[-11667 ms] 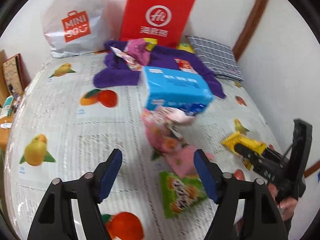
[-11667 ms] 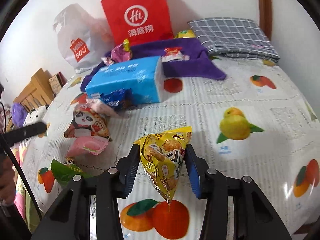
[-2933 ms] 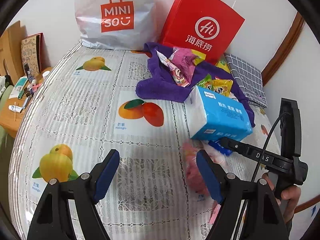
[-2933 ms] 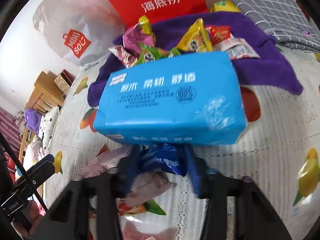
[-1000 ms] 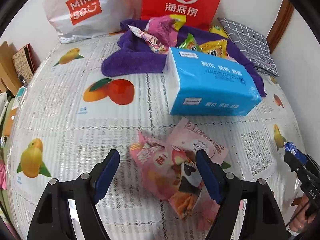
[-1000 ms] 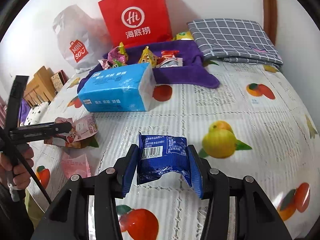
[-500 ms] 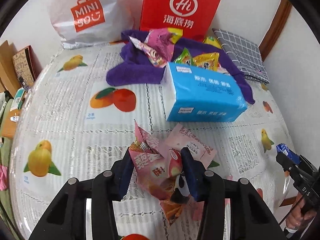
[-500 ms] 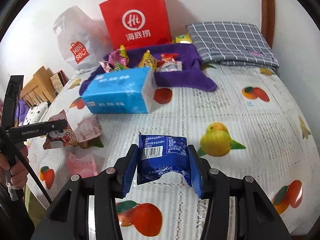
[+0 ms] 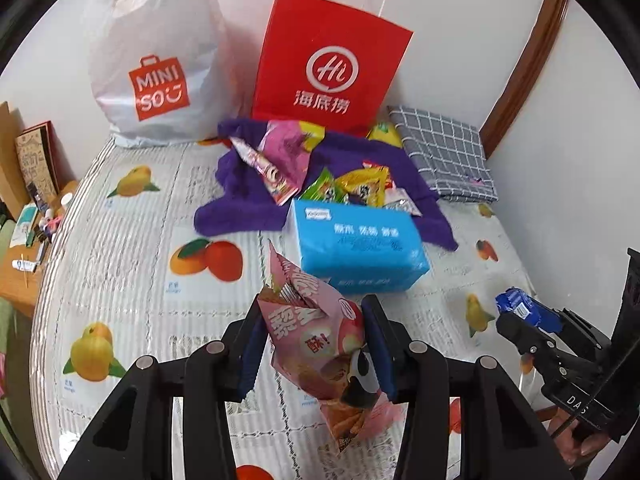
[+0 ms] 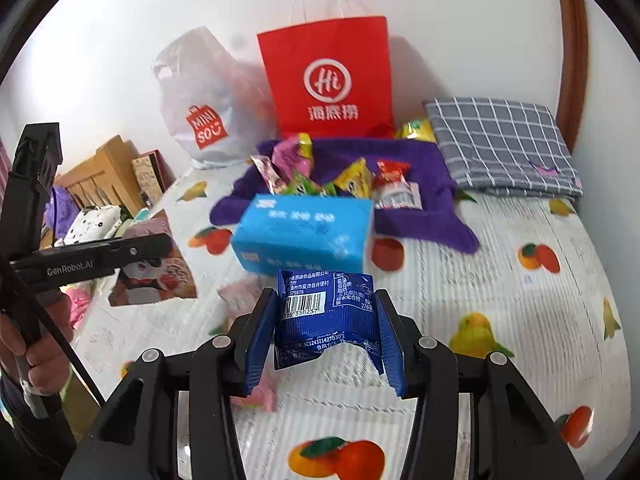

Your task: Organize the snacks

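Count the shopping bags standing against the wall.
2: a white MINISO plastic bag on the left and a red paper bag right of it, behind the purple towel. No others visible.

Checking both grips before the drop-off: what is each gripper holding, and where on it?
Left gripper: pink panda snack bag, pinched across its middle. Right gripper: blue snack packet, clamped by its side edges.

The blue tissue pack (image 9: 358,246) blocks the straight way to the purple towel (image 9: 236,208); bare tablecloth (image 9: 120,248) lies open leftward.
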Demonstrator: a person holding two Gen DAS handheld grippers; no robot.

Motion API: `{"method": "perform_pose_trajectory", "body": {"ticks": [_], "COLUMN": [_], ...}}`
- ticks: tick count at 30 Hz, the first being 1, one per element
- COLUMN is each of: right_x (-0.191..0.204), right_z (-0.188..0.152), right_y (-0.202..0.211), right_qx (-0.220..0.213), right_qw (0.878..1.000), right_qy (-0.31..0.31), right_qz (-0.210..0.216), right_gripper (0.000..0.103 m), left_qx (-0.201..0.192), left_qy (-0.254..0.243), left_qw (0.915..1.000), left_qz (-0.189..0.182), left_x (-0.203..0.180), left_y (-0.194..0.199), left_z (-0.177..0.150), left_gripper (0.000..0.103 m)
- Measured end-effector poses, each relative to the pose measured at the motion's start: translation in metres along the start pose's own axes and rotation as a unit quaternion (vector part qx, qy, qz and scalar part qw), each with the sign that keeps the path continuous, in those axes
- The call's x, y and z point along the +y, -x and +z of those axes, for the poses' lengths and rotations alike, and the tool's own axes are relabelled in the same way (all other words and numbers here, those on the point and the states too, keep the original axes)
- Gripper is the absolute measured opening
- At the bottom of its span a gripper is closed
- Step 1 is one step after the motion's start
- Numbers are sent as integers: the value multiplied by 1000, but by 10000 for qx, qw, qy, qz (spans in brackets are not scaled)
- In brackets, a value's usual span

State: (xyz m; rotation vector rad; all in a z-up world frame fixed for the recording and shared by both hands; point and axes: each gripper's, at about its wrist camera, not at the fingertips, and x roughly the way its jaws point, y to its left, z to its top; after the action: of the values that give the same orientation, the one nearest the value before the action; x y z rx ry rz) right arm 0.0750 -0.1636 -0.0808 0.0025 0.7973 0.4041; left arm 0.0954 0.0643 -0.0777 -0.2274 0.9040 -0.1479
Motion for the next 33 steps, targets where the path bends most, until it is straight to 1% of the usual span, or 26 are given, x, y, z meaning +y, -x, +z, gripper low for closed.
{"method": "perform_pose_trajectory", "body": {"ticks": [7, 22, 26, 33], "right_x": [3, -7, -9, -15], "right_z": [21, 63, 71, 81], "right_y": [1, -16, -22, -31], "right_qx": [-86, -144, -122, -109], "right_qw": [10000, 9996, 9994, 9992], "right_qy": [-49, -259, -318, -379], "right_qz": [5, 6, 104, 110], "right_gripper": [48, 48, 48, 48], "left_qx": [-33, 11, 3, 28], "left_qy": [-4, -30, -6, -21], "left_qw": [10000, 9999, 9999, 9998], "left_qz": [-77, -151, -168, -176], "left_x": [-3, -1, 0, -1], "left_y": [-1, -17, -21, -30], "left_z": [15, 48, 55, 65], "left_gripper": [44, 44, 44, 44]}}
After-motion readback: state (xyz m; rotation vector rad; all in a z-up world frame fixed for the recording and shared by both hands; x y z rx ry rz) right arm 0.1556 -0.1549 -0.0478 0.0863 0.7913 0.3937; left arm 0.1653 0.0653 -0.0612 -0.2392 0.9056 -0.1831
